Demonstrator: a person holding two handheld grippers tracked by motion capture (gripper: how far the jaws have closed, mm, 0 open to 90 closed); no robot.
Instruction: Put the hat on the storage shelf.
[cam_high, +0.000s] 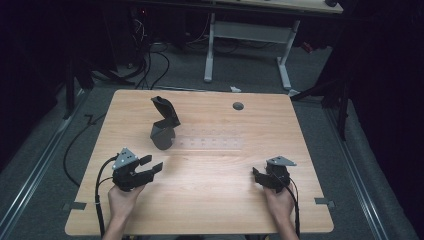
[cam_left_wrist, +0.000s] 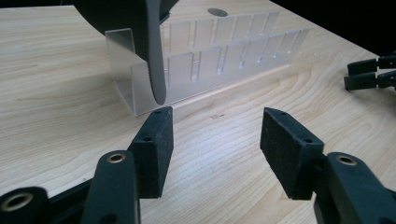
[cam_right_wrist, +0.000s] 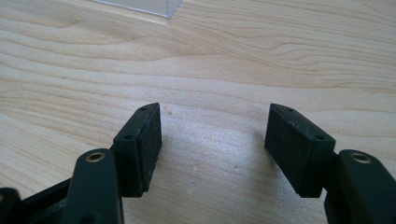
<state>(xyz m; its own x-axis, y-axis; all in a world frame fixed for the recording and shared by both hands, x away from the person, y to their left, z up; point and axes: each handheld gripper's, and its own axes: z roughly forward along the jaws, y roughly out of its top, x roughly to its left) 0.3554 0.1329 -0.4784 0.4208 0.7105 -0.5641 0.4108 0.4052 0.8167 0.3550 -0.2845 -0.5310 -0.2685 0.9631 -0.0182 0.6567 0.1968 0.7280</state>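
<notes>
Clear plastic rack: mid-table, beyond both grippers; a dark curved tool stands in its left end.
Left gripper: near-left, jaws spread, holding nothing.
Right gripper: near-right, jaws spread, holding nothing.
Table: pale wood.

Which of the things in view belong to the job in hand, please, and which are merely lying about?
In the job: dark scoop-shaped object standing in the clear slotted rack; left gripper, open, nearest them; right gripper, open.

Lying about: desk frame and floor cables beyond the table.
</notes>
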